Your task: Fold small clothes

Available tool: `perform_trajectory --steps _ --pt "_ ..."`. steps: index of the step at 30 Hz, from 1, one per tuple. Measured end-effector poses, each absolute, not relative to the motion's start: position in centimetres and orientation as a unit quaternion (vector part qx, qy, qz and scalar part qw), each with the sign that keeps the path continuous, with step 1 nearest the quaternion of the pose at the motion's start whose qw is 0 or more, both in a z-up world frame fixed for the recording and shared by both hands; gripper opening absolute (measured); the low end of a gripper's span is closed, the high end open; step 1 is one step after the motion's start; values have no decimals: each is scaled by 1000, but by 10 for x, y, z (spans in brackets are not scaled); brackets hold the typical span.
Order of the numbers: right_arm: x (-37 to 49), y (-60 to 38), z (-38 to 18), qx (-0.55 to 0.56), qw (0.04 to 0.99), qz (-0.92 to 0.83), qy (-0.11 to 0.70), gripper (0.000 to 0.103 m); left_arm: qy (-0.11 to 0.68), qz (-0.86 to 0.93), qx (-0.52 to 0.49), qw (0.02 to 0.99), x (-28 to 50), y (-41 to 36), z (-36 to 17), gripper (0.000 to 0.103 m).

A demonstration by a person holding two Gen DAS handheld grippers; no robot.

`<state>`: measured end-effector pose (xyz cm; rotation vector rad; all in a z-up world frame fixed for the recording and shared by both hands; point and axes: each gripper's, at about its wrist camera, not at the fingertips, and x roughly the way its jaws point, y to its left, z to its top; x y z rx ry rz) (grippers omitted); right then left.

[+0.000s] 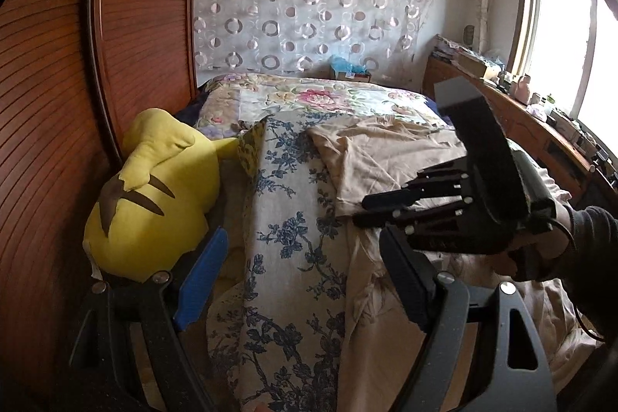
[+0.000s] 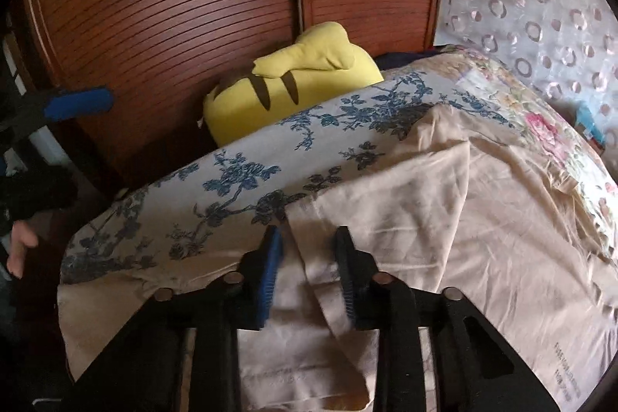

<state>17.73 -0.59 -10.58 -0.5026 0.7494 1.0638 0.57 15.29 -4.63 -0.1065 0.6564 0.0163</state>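
Observation:
A beige garment (image 1: 386,157) lies spread on the bed over a blue-flowered sheet (image 1: 286,219). In the right wrist view the garment (image 2: 444,203) fills the lower right, with a folded edge running between my fingers. My right gripper (image 2: 309,246) is partly open, its jaws on either side of that edge, apart from it. It also shows in the left wrist view (image 1: 363,211), hovering over the garment. My left gripper (image 1: 301,250) is wide open and empty above the sheet.
A yellow plush toy (image 1: 154,192) lies at the bed's left against the wooden wardrobe (image 1: 58,64). A floral quilt (image 1: 316,95) covers the far bed. A cluttered wooden shelf (image 1: 540,126) runs under the window at right.

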Motion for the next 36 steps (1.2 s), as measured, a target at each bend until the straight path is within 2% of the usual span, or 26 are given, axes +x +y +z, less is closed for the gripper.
perform_trajectory --steps 2,5,13,30,33,35,36 --pt "181 -2 -107 -233 772 481 345 8 322 6 -50 945 5 151 -47 81" --pt "185 -4 -108 -224 780 474 343 4 324 1 -48 945 6 147 -49 81" --pt "196 -34 -85 -141 806 476 321 3 331 -16 -43 942 10 130 -54 81" --pt "214 -106 -89 -89 874 348 327 4 344 -30 -32 938 23 104 -54 81" --pt "209 -107 -90 -103 877 337 325 10 347 -32 -29 937 29 99 -55 81" --pt "216 -104 -88 -106 878 332 329 28 349 -35 -29 936 33 96 -55 81" --pt "223 -103 -84 -106 878 329 330 33 349 -37 -28 936 34 93 -55 81"
